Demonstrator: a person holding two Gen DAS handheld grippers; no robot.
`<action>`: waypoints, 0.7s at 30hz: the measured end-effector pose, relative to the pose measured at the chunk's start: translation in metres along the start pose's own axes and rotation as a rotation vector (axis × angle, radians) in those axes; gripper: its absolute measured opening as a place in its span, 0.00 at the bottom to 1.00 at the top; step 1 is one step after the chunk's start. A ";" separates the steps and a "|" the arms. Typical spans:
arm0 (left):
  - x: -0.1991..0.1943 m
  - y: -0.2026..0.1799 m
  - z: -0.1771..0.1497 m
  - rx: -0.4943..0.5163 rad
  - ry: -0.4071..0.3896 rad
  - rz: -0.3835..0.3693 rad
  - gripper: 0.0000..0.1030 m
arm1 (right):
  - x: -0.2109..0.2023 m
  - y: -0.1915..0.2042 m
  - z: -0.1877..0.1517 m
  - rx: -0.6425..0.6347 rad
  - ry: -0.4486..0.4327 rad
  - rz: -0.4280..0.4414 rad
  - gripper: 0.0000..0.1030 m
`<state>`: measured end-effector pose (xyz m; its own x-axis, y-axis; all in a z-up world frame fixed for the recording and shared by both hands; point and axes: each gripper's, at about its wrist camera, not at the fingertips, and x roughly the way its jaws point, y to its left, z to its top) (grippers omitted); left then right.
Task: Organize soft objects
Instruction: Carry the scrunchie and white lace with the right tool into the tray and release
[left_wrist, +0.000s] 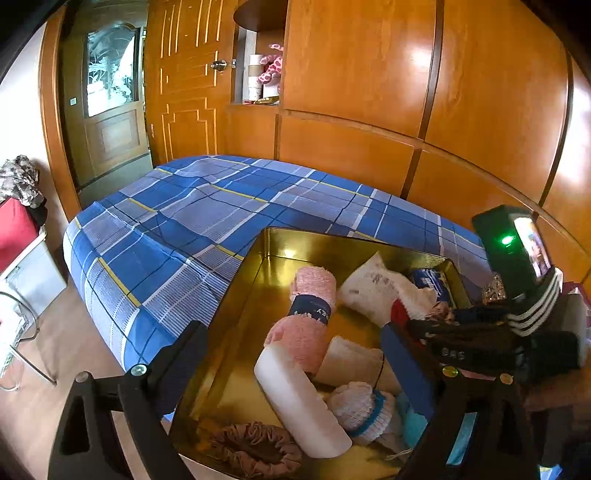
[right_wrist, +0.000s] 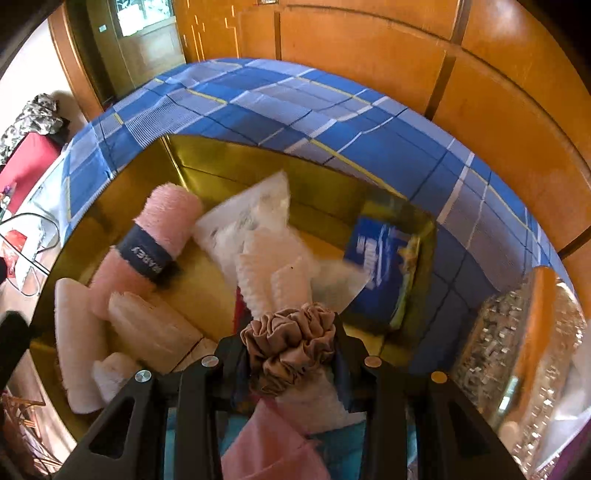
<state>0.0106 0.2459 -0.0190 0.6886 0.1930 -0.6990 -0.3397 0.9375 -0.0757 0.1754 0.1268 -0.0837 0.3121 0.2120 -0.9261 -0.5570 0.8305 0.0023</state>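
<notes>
Bedroom walled in orange wood panels, with one bed (left_wrist: 236, 206) under a blue plaid sheet and one gold metal tray (left_wrist: 266, 254) lying on its near edge. Inside the tray: one pink towel roll (left_wrist: 308, 325) with a dark band, one white foam roll (left_wrist: 299, 402) touching it, one beige folded cloth (left_wrist: 351, 360), one white knitted piece with a blue stripe (left_wrist: 360, 410), one white pillow-like bag (left_wrist: 373, 288), one blue packet (right_wrist: 380, 269) in the far right corner, one brown scrunchie (left_wrist: 255, 448) in the near corner. A second, tan scrunchie (right_wrist: 295, 347) clenched in the right tongs (right_wrist: 291, 332), hanging above the tray's white cloths. Left tongs (left_wrist: 295, 347) released, spread wide, nothing between them, over the tray. One gloved hand (left_wrist: 491, 332) at the tray's right side.
</notes>
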 end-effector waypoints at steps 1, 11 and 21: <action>0.000 0.000 0.000 -0.002 -0.001 0.003 0.93 | 0.002 0.002 0.000 -0.006 -0.002 -0.002 0.36; -0.008 -0.001 0.002 -0.007 -0.031 0.024 1.00 | -0.029 0.015 -0.016 -0.041 -0.130 0.010 0.60; -0.023 -0.012 0.003 0.008 -0.066 0.052 1.00 | -0.105 0.006 -0.048 0.052 -0.373 -0.068 0.69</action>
<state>0.0002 0.2311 -0.0001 0.7111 0.2601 -0.6533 -0.3710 0.9280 -0.0344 0.1018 0.0848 -0.0047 0.6107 0.3205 -0.7241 -0.4885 0.8722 -0.0259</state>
